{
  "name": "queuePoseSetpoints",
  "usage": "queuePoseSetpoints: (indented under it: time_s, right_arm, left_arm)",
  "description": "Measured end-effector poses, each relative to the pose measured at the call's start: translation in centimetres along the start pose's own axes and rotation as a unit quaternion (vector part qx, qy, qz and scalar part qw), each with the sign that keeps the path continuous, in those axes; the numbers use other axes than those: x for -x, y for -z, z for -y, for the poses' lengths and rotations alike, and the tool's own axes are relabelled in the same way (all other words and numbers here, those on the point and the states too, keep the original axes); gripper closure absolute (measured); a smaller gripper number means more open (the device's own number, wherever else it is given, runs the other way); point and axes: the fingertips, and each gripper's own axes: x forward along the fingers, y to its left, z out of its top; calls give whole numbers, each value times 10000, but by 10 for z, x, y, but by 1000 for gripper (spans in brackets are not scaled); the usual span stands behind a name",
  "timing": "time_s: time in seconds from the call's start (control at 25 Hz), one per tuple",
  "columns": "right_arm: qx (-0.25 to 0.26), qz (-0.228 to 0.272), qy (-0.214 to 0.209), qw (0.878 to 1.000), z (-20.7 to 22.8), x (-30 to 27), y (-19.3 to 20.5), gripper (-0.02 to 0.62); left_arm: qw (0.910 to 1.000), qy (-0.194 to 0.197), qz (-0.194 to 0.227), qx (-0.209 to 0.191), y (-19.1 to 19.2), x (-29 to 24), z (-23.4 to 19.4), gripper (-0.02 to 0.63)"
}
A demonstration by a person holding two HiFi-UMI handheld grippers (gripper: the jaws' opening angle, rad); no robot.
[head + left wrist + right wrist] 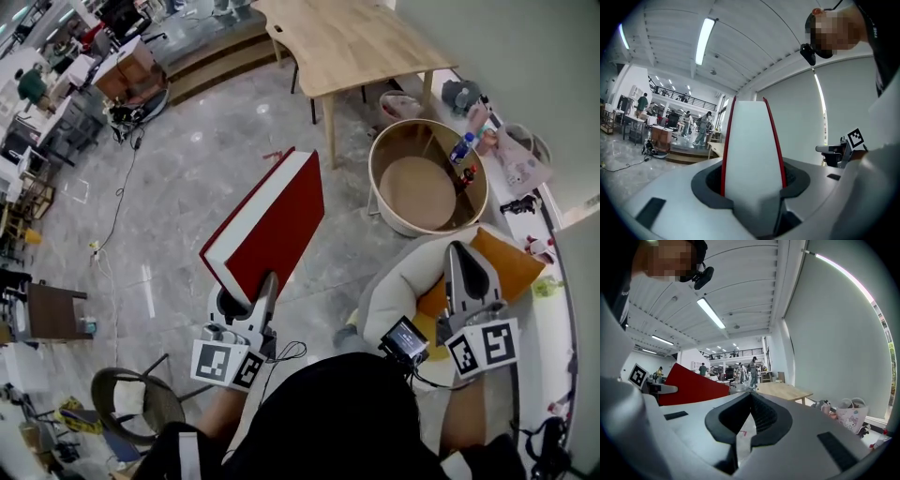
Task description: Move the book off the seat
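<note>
Grey polished stone floor [187, 187], bearing a pale wooden desk [347, 37] at top, a round wooden tub [427, 183] near the desk's leg, and a thin black cable [117, 211] trailing at left. Cream seat [394, 281] at lower right, just beside the tub. Orange cushion [511, 267] lying on the seat.

Book [272, 220] corner hidden in left gripper [251, 292] fingers; table [347, 42] cut by top edge.

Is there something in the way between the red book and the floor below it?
Nothing visible does. The left tool grips the red book over grey floor; the round tub and wooden table stand to its side.
</note>
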Motion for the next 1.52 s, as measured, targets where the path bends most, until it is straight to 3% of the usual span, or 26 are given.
queuePoseSetpoints:
  time_s: [0.36, 0.8, 1.12, 1.52]
  right_arm:
    - [-90, 72, 394, 9992, 55, -37, -4, 581]
    - [-168, -60, 993, 9949, 89, -71, 2, 581]
    - [-132, -185, 1690, 9854, 123, -129, -7, 580]
    - [-102, -250, 2388, 9707, 145, -189, -21, 581]
  left_arm:
    - [9992, 389, -36, -66, -5, -94, 3, 368]
    - [9912, 1288, -293, -78, 3, -195, 11, 368]
    - [9758, 2124, -526, 7, 8, -303, 3, 368]
    - [9459, 3156, -752, 6, 8, -403, -1, 368]
